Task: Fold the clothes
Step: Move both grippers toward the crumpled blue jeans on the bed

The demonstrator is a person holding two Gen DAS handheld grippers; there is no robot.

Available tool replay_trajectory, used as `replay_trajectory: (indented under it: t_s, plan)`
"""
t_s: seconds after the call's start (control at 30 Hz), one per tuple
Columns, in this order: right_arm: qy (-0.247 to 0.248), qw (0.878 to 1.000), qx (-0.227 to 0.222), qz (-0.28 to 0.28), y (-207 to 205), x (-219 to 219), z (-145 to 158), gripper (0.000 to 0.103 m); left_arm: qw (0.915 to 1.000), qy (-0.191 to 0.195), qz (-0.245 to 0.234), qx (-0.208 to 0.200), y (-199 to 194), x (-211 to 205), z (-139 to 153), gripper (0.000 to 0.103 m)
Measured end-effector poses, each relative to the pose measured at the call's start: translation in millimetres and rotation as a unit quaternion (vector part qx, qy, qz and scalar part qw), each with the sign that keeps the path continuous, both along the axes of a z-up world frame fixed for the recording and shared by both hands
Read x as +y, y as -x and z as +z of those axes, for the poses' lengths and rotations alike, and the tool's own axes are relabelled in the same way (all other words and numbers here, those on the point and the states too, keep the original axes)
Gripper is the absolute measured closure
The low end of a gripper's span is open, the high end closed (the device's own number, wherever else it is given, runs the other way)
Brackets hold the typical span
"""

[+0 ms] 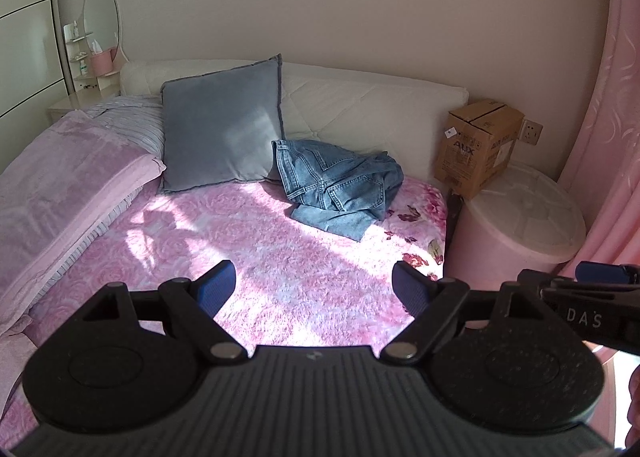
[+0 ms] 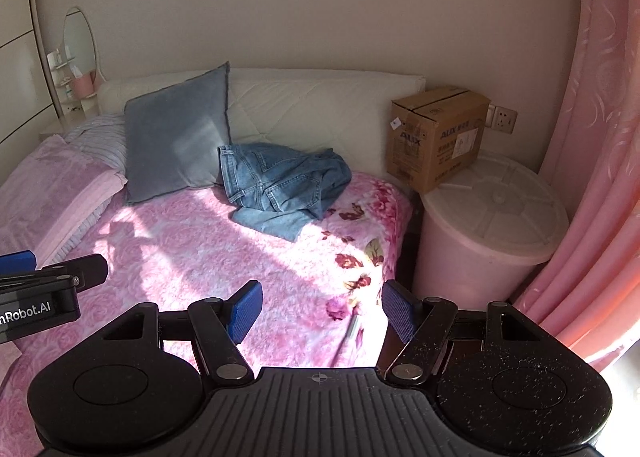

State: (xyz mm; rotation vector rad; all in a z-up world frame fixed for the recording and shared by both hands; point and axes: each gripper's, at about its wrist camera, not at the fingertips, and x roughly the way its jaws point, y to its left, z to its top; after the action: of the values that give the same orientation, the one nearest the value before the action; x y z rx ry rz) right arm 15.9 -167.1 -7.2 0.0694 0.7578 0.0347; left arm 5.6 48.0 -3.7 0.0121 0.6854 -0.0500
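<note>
Both grippers hung with jaws wide and empty: the left gripper [image 1: 314, 289] low in its frame, the right gripper [image 2: 322, 311] likewise. Crumpled jeans [image 1: 336, 185] lay in a heap at frame centre on the pink blanket [image 1: 280, 257], against the grey cushion [image 1: 220, 133]. Folding well would likely call for finding the waistband, gripping two corners, and spreading the denim flat.
</note>
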Motion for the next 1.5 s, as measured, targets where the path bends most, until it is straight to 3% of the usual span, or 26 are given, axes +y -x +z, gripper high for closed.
replay_trajectory:
  t_s: [0.63,1.5]
  plan:
    - [0.005,1.000,0.001,0.006,-10.2,3.6,-1.4,0.034,0.9998,0.002,0.017,0.007,-15.5,-16.2,-6.3,0.020]
    - [0.014,0.999,0.012,0.048,-38.6,21.2,-4.1,0.034,0.9980,0.041,0.033,0.036,-36.1,-4.5,-12.9,0.020]
